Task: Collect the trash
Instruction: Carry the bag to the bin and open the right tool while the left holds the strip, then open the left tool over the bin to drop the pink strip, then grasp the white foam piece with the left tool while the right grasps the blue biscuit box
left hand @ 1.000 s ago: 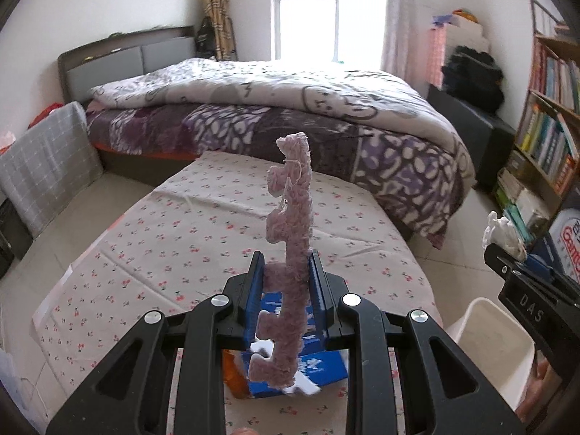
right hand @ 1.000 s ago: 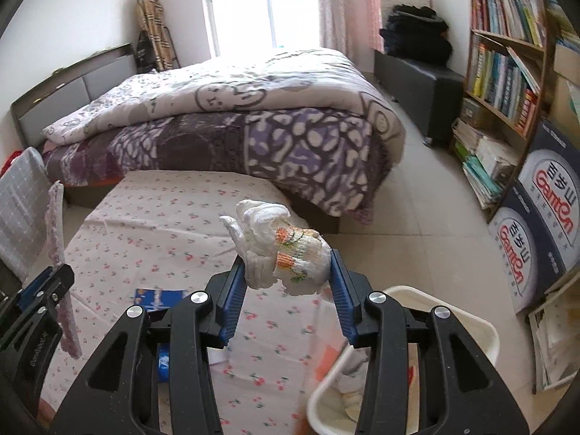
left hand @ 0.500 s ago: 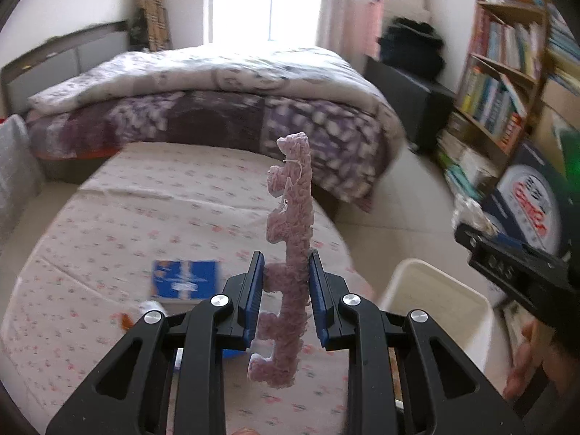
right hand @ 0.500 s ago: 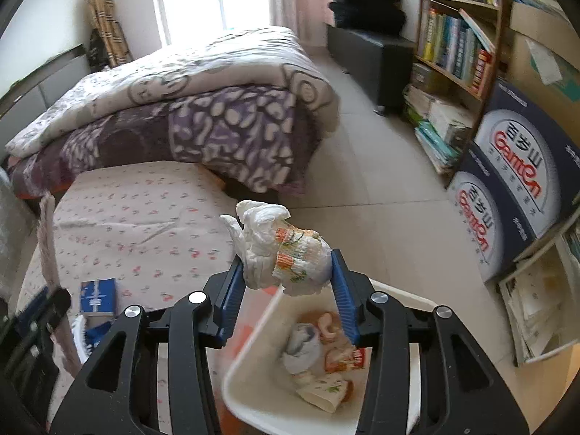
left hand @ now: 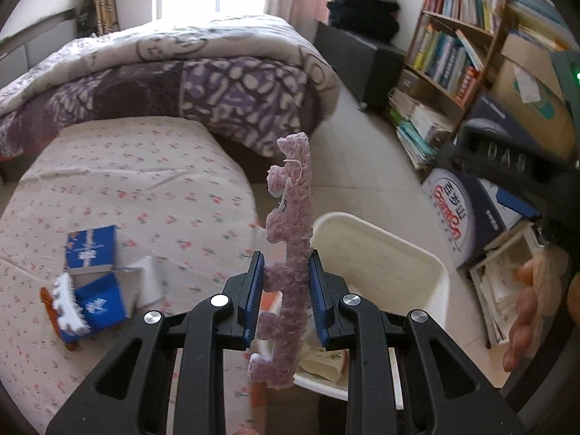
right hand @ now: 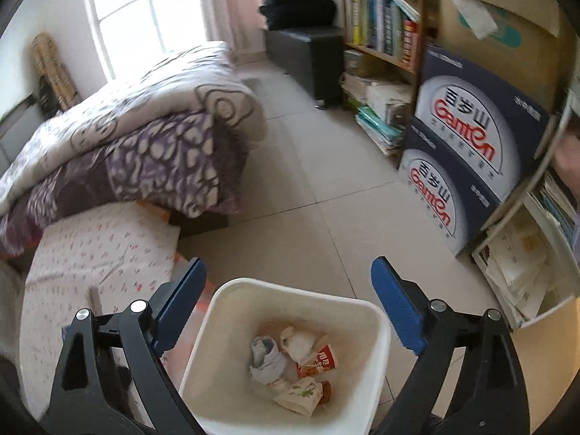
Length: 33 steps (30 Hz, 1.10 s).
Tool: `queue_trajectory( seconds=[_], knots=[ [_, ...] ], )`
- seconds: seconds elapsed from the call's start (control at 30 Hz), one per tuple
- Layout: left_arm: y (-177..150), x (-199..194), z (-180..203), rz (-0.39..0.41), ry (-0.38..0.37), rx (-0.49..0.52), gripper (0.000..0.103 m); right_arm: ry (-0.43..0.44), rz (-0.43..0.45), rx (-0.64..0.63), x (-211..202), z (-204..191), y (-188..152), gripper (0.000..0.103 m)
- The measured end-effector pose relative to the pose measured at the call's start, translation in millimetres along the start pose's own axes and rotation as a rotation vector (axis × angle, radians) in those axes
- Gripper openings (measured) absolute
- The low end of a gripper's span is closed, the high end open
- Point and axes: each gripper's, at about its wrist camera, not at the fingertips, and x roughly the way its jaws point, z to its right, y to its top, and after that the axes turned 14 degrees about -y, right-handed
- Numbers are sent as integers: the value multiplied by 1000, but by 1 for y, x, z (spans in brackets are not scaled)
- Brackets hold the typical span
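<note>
My left gripper (left hand: 284,299) is shut on a pink fuzzy notched strip (left hand: 290,239) that stands upright between the pads, at the near rim of the white trash bin (left hand: 398,253). My right gripper (right hand: 288,301) is open and empty, right above the same white bin (right hand: 224,330). Inside the bin lie a crumpled white bag (right hand: 299,340), a grey-white wad (right hand: 266,360) and several snack wrappers (right hand: 315,362). On the floral-cloth table (left hand: 127,188), blue-and-white boxes (left hand: 94,275) and a white jagged piece (left hand: 67,306) lie at the left.
A bed with a purple patterned quilt (left hand: 181,72) stands behind the table. A bookshelf (left hand: 464,47) and dark printed cartons (right hand: 467,145) line the right wall. Tiled floor (right hand: 308,181) lies between bed and cartons. A hand (left hand: 533,308) shows at the right edge.
My right gripper has opened over the bin and the white crumpled bag has dropped in. My left gripper has swung right with the pink strip toward the bin.
</note>
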Motion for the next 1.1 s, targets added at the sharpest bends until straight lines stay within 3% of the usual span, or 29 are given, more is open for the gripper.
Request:
queue_trajectory(
  seconds=[0.13, 0.23, 0.27, 0.3, 0.43, 0.63, 0.93, 0.97, 1.1],
  knots=[
    [-2, 10, 11, -36, -67, -9, 26, -3, -19, 58, 6, 17, 5, 90],
    [-4, 16, 16, -76, -168, -26, 26, 4, -31, 81, 9, 23, 6, 91],
    [-5, 18, 17, -95, -210, -42, 32, 7, -34, 84, 10, 23, 6, 91],
    [-5, 20, 17, -109, -241, -54, 44, 10, -36, 85, 10, 23, 6, 91],
    [-7, 23, 20, -134, -273, -65, 56, 22, -40, 81, 9, 22, 5, 91],
    [-9, 16, 17, -153, -166, 12, 63, 55, -62, 63, 8, 8, 2, 94],
    [-12, 2, -36, -173, 151, 62, 66, 101, -71, -5, -1, -28, -7, 95],
    [-13, -2, -45, -169, 210, 59, 67, 105, -73, -15, -2, -33, -9, 95],
    [-13, -17, -78, -138, 313, -28, 69, 126, -81, -54, -6, -51, -14, 95]
  ],
)
